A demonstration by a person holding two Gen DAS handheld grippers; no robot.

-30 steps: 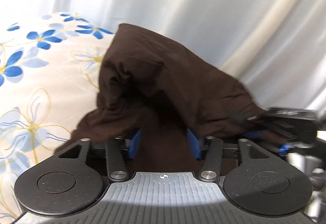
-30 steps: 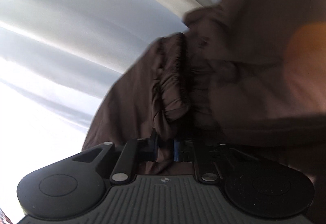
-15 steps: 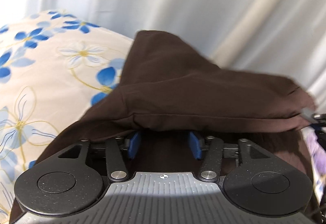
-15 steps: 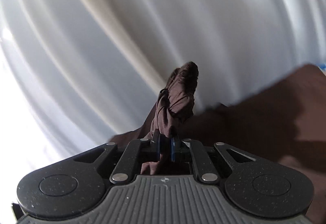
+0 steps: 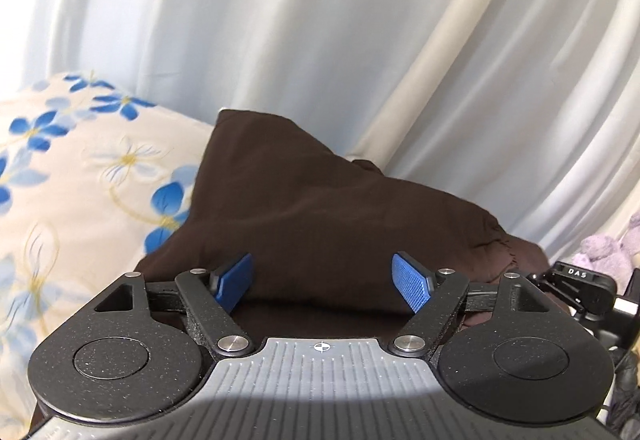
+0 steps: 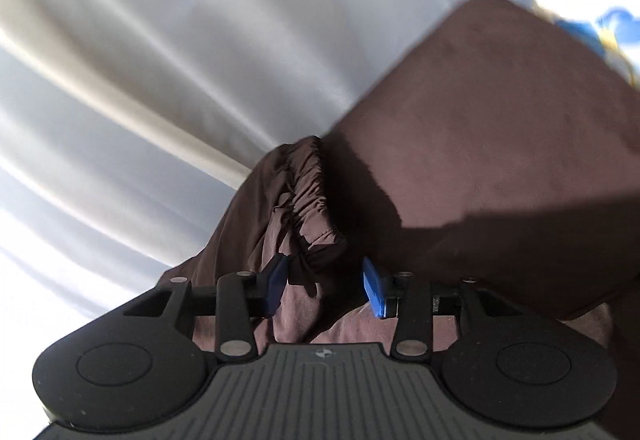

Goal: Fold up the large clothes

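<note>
Claws first: my left claw point(image 5: 322, 282) is opening, its blue pads point(image 5: 412, 286) spread clear of the brown garment point(image 5: 320, 215) lying just ahead on the flowered bedding point(image 5: 92, 175). My right claw point(image 6: 326, 286) is opening too, the gathered waistband point(image 6: 308, 195) loose between its pads. I judge a fold just laid; next I need a fresh edge to pinch

At my ten o'clock lies a cream bedcover point(image 5: 80, 175) with blue flowers; pale curtains point(image 5: 320, 19) hang at twelve — something fuzzy and lilac point(image 5: 608, 252), perhaps a plush toy, at three.
</note>
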